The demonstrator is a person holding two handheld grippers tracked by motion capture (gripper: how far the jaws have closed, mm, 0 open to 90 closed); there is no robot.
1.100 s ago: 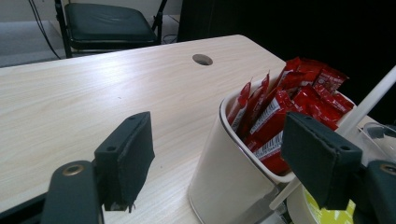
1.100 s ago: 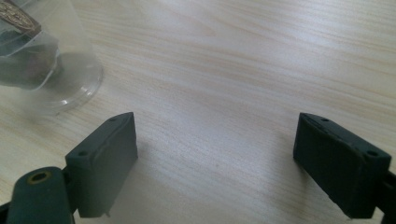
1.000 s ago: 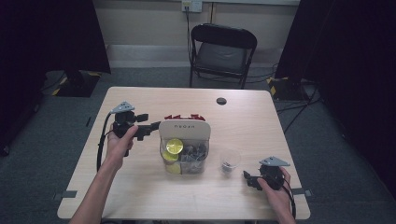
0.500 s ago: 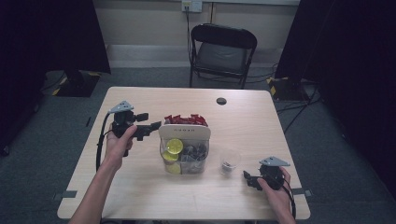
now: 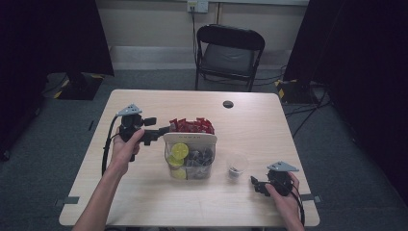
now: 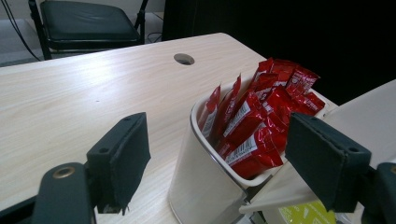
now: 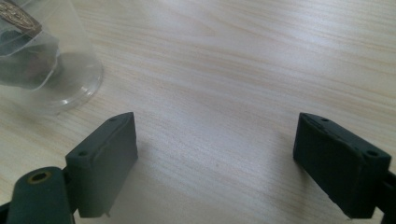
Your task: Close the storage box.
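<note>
1. Red packets (image 6: 261, 116) stand upright in a white bin (image 6: 205, 182), centre-right of the left gripper view; in the high view they sit mid-table (image 5: 191, 126), at the back of the organizer (image 5: 190, 139), behind a clear tub with lime slices (image 5: 179, 150).
2. Left gripper (image 5: 163, 130) hovers just left of the packets, jaws spread wide and holding nothing. In its own view the bin lies ahead between the two jaws, closer to the right-hand one.
3. Key relation: packets' long axis runs up-down, slightly fanned, tops poking above the bin rim; the jaws straddle them side to side, so closing in from here looks workable (my guess, a little forward reach needed first).
4. Left hand is clearly the nearer one; right gripper (image 5: 254, 185) rests at the lower right of the table, well apart from the bin.
5. Right gripper's jaws are also spread, empty, over bare wood (image 7: 224, 93).
6. Right gripper view catches a clear cup (image 7: 42, 56) at upper left with something dark inside; the high view places that cup (image 5: 236, 165) between organizer and right gripper.
7. Barcodes on the packets are readable in the left gripper view; the high view gives layout instead.
</note>
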